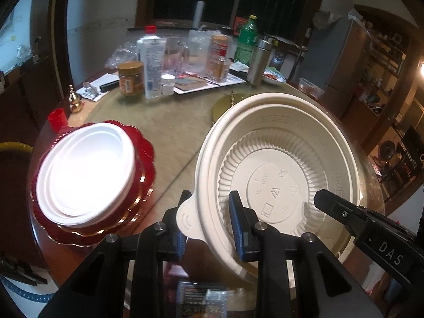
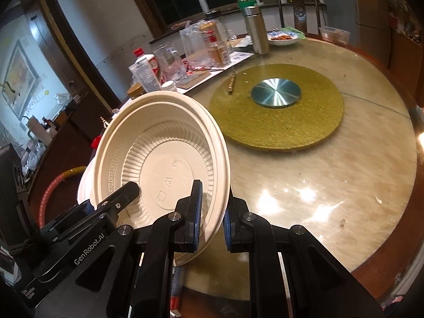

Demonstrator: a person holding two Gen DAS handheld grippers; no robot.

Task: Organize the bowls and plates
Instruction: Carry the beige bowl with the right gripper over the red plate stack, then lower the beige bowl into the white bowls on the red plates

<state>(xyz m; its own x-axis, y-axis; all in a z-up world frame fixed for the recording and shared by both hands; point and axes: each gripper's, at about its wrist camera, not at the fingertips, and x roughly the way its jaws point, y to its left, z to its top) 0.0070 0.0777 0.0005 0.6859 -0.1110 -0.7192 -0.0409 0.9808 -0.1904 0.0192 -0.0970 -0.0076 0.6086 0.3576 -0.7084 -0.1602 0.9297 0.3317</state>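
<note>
**Cream bowl held at its rim by both claws above the tabletop**

A cream bowl (image 1: 281, 182) is gripped on two sides and is carried tilted, clear of the tabletop (image 1: 172, 129). A second, matching bowl appears to be nested under it, as a double rim is seen.

The left claw (image 1: 212, 225) is clenched on the bowl's rim beside a small tab: one blue pad (image 1: 239, 228) is pressed against the inner wall, the other is set outside it. The right claw (image 2: 212, 220) is clenched on the opposite rim, with one finger inside the bowl and one outside. Each claw is seen from the other's camera reaching in over the rim.

To the left, a stack of white bowls (image 1: 87, 169) is seated on red scalloped plates (image 1: 144, 164) near the tabletop's edge, well apart from the held bowl. A round gold mat (image 2: 277, 106) with a metal disc (image 2: 276, 92) at its middle is laid on the tabletop beyond the bowl. Bottles, jars and papers are crowded along the far side.
</note>
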